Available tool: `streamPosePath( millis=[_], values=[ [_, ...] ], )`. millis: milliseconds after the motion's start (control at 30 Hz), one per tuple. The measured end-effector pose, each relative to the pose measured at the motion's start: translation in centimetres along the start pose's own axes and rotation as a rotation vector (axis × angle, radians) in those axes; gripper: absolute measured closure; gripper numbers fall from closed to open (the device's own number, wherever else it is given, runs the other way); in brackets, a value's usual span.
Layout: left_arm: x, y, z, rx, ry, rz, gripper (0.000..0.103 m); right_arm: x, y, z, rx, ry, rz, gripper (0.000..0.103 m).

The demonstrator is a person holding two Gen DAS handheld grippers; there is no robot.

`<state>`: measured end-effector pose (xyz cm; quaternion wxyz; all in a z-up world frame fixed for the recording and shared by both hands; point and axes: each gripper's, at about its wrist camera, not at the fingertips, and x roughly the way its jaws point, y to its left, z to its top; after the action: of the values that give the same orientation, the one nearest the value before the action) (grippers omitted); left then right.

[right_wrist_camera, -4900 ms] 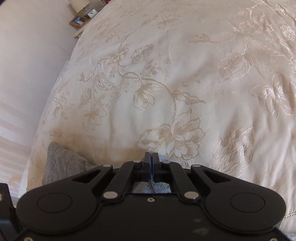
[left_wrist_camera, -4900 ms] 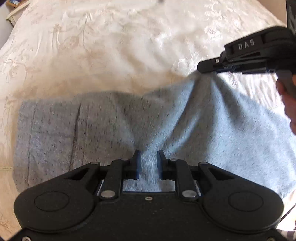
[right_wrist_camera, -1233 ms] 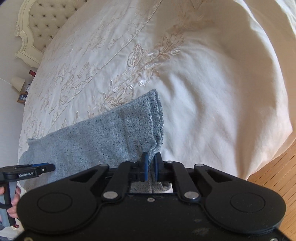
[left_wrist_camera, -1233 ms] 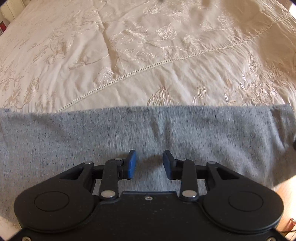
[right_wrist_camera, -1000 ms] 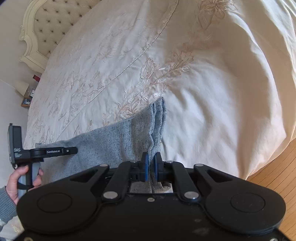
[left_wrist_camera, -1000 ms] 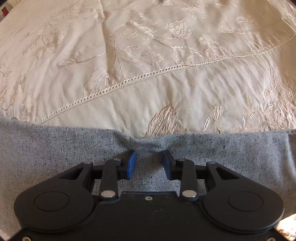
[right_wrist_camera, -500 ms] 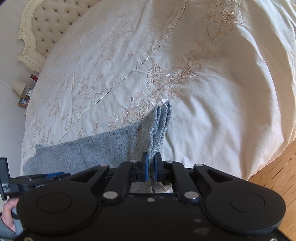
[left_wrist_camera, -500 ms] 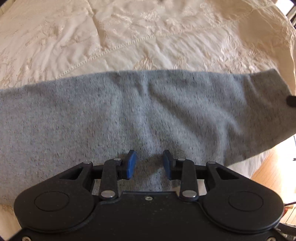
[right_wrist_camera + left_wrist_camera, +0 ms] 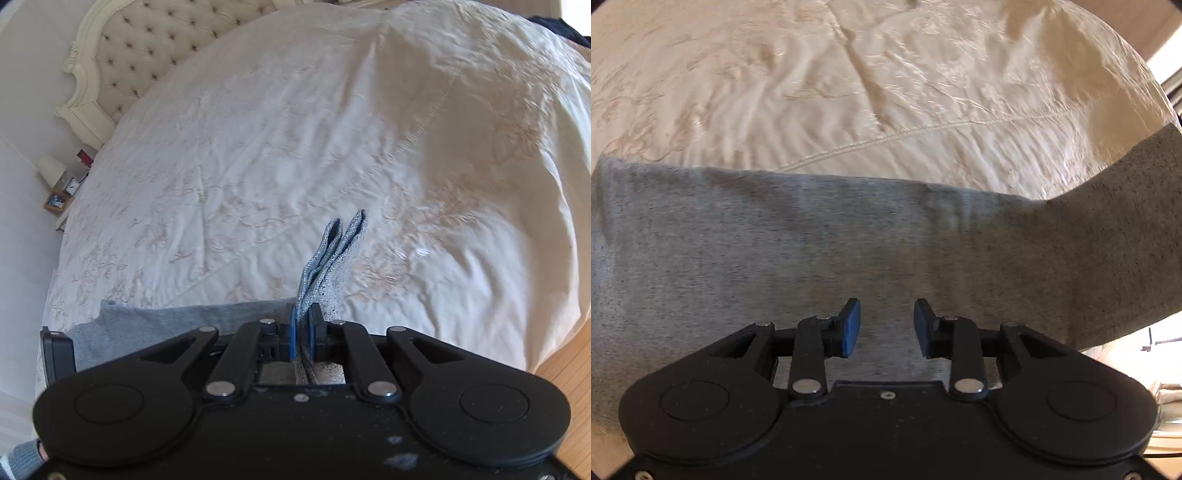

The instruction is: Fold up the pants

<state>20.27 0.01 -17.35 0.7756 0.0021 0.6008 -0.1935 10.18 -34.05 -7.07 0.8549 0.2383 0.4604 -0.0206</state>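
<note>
The grey knit pants (image 9: 812,251) lie folded lengthwise in a long band across the cream bedspread (image 9: 886,92). Their right end rises off the bed toward the picture's edge. My left gripper (image 9: 886,325) hovers over the middle of the band; its jaws are closing, blue pads still apart, and the cloth lies beneath the gap, not pinched. My right gripper (image 9: 303,332) is shut on the pants' end (image 9: 332,258), whose doubled layers stick up past the pads. The rest of the pants (image 9: 166,321) trails left toward the left gripper's body (image 9: 57,354).
A tufted headboard (image 9: 147,48) stands at the far left of the bed. A bedside table with a lamp (image 9: 51,173) sits beside it. Wooden floor (image 9: 569,369) shows past the bed's right edge. A grey sleeve (image 9: 26,454) is at the lower left.
The right gripper has risen with the pants' end, so that end now hangs above the bed. The left gripper has shifted along the band, whose right part now slopes upward.
</note>
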Motion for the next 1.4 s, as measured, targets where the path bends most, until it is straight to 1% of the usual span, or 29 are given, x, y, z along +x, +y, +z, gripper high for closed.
streamPosePath(
  millis=[133, 200, 233, 267, 333, 400, 467, 500, 533, 567, 633, 700, 800, 833, 900, 967, 1000, 1067, 1100, 1200, 1233, 1300, 1367, 1400],
  values=[
    [-0.4, 6.1, 0.0, -0.068, 0.005, 0.018, 0.063, 0.2, 7.7, -0.1, -0.034, -0.022, 0.068, 0.096],
    [-0.8, 8.9, -0.2, -0.094, 0.012, 0.027, 0.063, 1.2, 11.6, -0.7, -0.059, -0.011, 0.105, 0.096],
    [-0.9, 10.1, -0.3, -0.102, 0.016, 0.033, 0.063, 2.0, 13.3, -1.2, -0.069, -0.002, 0.126, 0.098],
    [-1.1, 11.4, -0.6, -0.107, 0.020, 0.042, 0.063, 3.3, 15.7, -1.8, -0.081, 0.012, 0.153, 0.101],
    [-1.2, 13.3, -0.9, -0.113, 0.037, 0.063, 0.063, 5.8, 18.9, -3.3, -0.103, 0.047, 0.166, 0.100],
    [-1.2, 14.8, -1.1, -0.109, 0.052, 0.068, 0.063, 9.1, 22.1, -5.3, -0.133, 0.091, 0.172, 0.100],
    [-1.2, 15.6, -1.1, -0.094, 0.062, 0.068, 0.063, 12.4, 24.3, -7.5, -0.126, 0.151, 0.178, 0.100],
    [-1.2, 15.7, -1.1, -0.081, 0.065, 0.067, 0.063, 13.5, 25.2, -8.6, -0.119, 0.167, 0.181, 0.099],
    [-1.3, 15.6, -1.0, -0.068, 0.065, 0.062, 0.063, 14.6, 25.8, -9.6, -0.113, 0.189, 0.170, 0.096],
    [-1.3, 15.5, -0.9, -0.052, 0.061, 0.052, 0.063, 15.1, 26.2, -10.2, -0.112, 0.200, 0.154, 0.094],
    [-1.5, 15.2, -0.5, -0.021, 0.054, 0.020, 0.063, 14.5, 26.6, -11.0, -0.119, 0.179, 0.131, 0.092],
    [-1.5, 14.1, 0.0, 0.003, 0.046, -0.026, 0.062, 13.0, 26.4, -11.5, -0.128, 0.146, 0.101, 0.088],
    [-1.0, 11.6, 0.6, 0.055, 0.046, -0.100, 0.061, 10.5, 24.8, -12.0, -0.127, 0.108, 0.012, 0.087],
    [-0.7, 10.7, 0.8, 0.076, 0.051, -0.120, 0.060, 9.7, 24.0, -12.1, -0.130, 0.096, -0.025, 0.087],
    [0.3, 9.4, 0.9, 0.104, 0.065, -0.148, 0.054, 8.5, 22.7, -12.3, -0.129, 0.087, -0.083, 0.086],
    [2.1, 8.7, 1.0, 0.093, 0.112, -0.155, 0.054, 7.7, 21.4, -12.4, -0.095, 0.082, -0.116, 0.086],
    [2.7, 8.7, 0.9, 0.079, 0.133, -0.162, 0.054, 7.4, 20.8, -12.4, -0.067, 0.078, -0.125, 0.086],
    [3.2, 8.6, 0.7, 0.057, 0.134, -0.176, 0.052, 7.0, 19.9, -12.6, -0.028, 0.071, -0.134, 0.086],
    [3.3, 8.5, 0.6, 0.046, 0.127, -0.186, 0.049, 6.8, 19.7, -12.6, -0.018, 0.069, -0.135, 0.086],
    [3.4, 7.8, 0.8, 0.004, 0.124, -0.238, 0.042, 6.5, 19.1, -12.9, 0.000, 0.076, -0.127, 0.086],
    [3.4, 7.4, 0.9, 0.001, 0.119, -0.239, 0.040, 6.4, 19.0, -12.9, 0.003, 0.080, -0.121, 0.087],
    [3.8, 6.5, 1.0, 0.008, 0.110, -0.214, 0.036, 6.3, 18.7, -12.9, 0.000, 0.082, -0.111, 0.086],
    [4.3, 5.9, 0.9, 0.003, 0.106, -0.192, 0.034, 6.0, 18.4, -13.1, -0.016, 0.086, -0.098, 0.086],
    [4.2, 5.7, 0.9, 0.003, 0.096, -0.174, 0.042, 6.0, 18.4, -13.2, -0.031, 0.092, -0.093, 0.086]
  ],
)
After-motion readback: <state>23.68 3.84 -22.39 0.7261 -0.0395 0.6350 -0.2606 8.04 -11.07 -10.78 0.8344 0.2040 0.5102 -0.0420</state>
